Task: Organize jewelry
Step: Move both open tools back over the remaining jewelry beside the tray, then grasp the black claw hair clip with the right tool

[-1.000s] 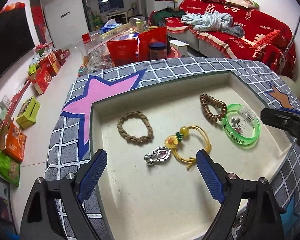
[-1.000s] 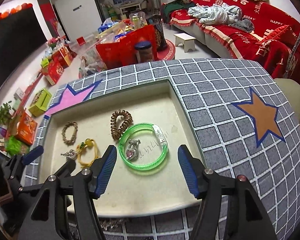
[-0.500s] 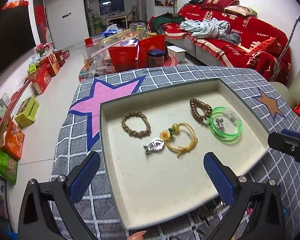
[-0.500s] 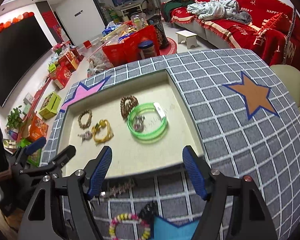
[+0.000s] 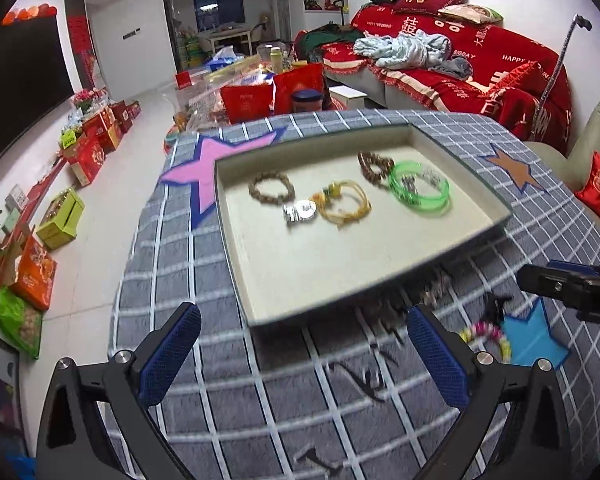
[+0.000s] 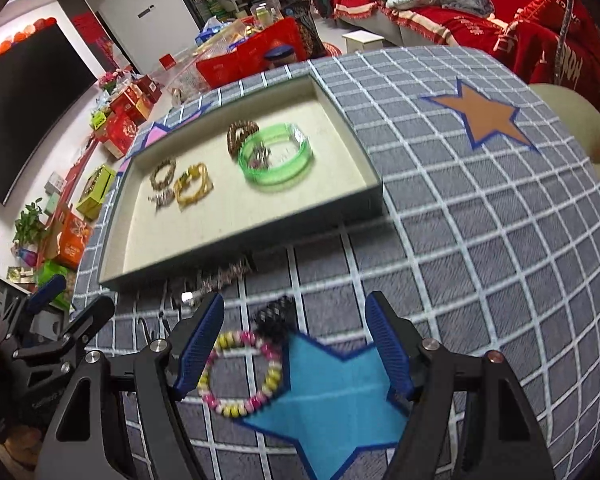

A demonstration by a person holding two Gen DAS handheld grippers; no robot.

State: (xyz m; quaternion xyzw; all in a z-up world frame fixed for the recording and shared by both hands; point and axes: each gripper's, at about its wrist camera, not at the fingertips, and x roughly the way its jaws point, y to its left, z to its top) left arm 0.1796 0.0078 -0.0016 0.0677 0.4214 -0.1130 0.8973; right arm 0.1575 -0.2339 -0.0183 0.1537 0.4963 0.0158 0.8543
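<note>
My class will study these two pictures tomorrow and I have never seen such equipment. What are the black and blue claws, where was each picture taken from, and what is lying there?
No robot: a person holds a two-finger gripper in each hand, with a camera on each looking along its fingers. One picture comes from the left gripper, one from the right gripper. Both are open and hold nothing. A tray on the checked cloth holds bracelets, among them a green bangle. A pink and yellow bead bracelet lies on the cloth outside it.

I've drawn both grippers back off the beige tray, the right gripper with jaws just widened and empty, over the pink-and-yellow beaded bracelet on the grey checked cloth.
</note>
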